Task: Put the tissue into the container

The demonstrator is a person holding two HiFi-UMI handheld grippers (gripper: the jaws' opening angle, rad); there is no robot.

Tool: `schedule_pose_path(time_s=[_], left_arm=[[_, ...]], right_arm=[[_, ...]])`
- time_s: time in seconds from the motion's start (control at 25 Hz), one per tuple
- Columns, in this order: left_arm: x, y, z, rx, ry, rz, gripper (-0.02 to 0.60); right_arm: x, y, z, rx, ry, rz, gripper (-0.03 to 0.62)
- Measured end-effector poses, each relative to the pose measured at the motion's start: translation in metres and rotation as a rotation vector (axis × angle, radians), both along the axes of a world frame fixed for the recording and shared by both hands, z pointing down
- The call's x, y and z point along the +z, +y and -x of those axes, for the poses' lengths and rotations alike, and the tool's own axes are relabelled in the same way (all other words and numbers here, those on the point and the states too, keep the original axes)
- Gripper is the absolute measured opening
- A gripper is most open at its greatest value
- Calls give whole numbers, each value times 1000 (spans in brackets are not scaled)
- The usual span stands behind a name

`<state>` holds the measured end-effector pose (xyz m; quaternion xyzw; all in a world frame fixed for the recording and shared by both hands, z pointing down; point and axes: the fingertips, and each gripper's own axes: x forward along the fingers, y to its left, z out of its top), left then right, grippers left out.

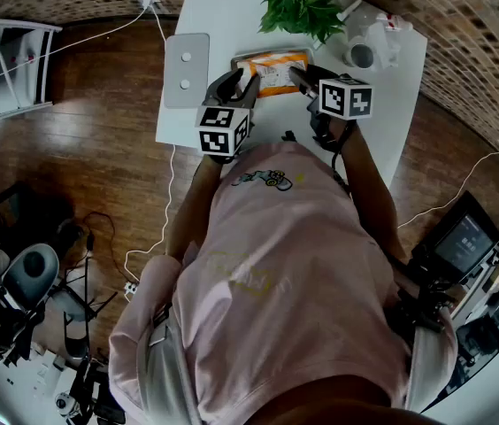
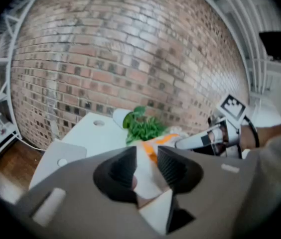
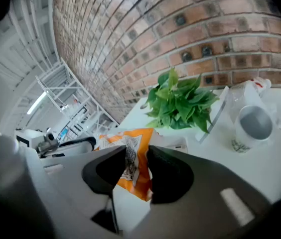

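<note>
An orange and white tissue pack is held between both grippers over the white table. A grey-rimmed container shows around and under the pack. My left gripper is shut on the pack's left end; white and orange wrapper fills the gap between its jaws. My right gripper is shut on the pack's right end, with the printed orange wrapper pinched between its pads. How far the pack sits inside the container is hidden by the grippers.
A green leafy plant stands at the table's far side, a grey cup and a clear plastic item to its right. A flat grey lid lies left of the container. Cables run over the wooden floor at left.
</note>
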<state>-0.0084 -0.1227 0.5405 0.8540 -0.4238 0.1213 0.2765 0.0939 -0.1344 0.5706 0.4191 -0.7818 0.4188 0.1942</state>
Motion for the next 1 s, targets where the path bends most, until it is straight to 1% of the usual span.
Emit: schedule_pose_path(time_s=[0.04, 0.12, 0.16, 0.2, 0.24, 0.28, 0.36, 0.4, 0.44, 0.48, 0.52, 0.56, 0.6, 0.68, 0.72, 0.76, 0.8, 0.88, 0.96, 1.0], left_arm=[[-18, 3, 19, -61, 66, -32, 126], [-46, 11, 57, -166, 172, -76, 126], [-54, 15, 75, -207, 198, -84, 126], [-58, 19, 92, -243, 207, -87, 124], [-59, 21, 107, -274, 205, -89, 117], [-59, 22, 121, -301, 201, -92, 100], [-60, 24, 143, -345, 199, -102, 85], [-62, 26, 152, -365, 202, -109, 80], [-67, 29, 159, -382, 208, -117, 78], [-73, 32, 163, -398, 216, -128, 77], [-79, 35, 166, -410, 225, -141, 75], [-84, 38, 167, -418, 232, -154, 75], [-88, 39, 166, -423, 236, -165, 75], [-91, 40, 162, -425, 242, -178, 67], [-92, 41, 160, -422, 244, -181, 61], [-91, 41, 157, -416, 246, -181, 60], [-91, 41, 154, -409, 249, -179, 60], [-88, 43, 148, -397, 253, -174, 60], [-86, 47, 144, -388, 250, -168, 60], [-84, 49, 142, -387, 242, -165, 60]], right_arm=[[-21, 0, -8, 38, -45, -32, 140], [-66, 0, -28, 108, -140, -108, 138], [-94, -2, -40, 138, -190, -162, 139], [-128, -5, -56, 168, -247, -237, 140], [-168, -9, -78, 204, -321, -333, 140], [-214, -12, -104, 252, -421, -451, 140], [-318, -4, -164, 363, -667, -746, 138], [-367, 8, -195, 416, -781, -889, 138], [-408, 23, -222, 461, -878, -1007, 138], [-443, 40, -243, 494, -948, -1102, 138], [-470, 58, -257, 512, -979, -1185, 138], [-490, 74, -266, 519, -976, -1254, 138], [-502, 86, -270, 520, -958, -1301, 138], [-508, 94, -264, 500, -906, -1329, 138], [-503, 90, -252, 464, -873, -1316, 138], [-493, 81, -231, 411, -837, -1280, 138], [-477, 68, -206, 354, -796, -1222, 138], [-426, 38, -147, 244, -685, -1061, 138], [-353, 16, -94, 159, -549, -871, 139], [-312, 10, -75, 128, -494, -771, 140]])
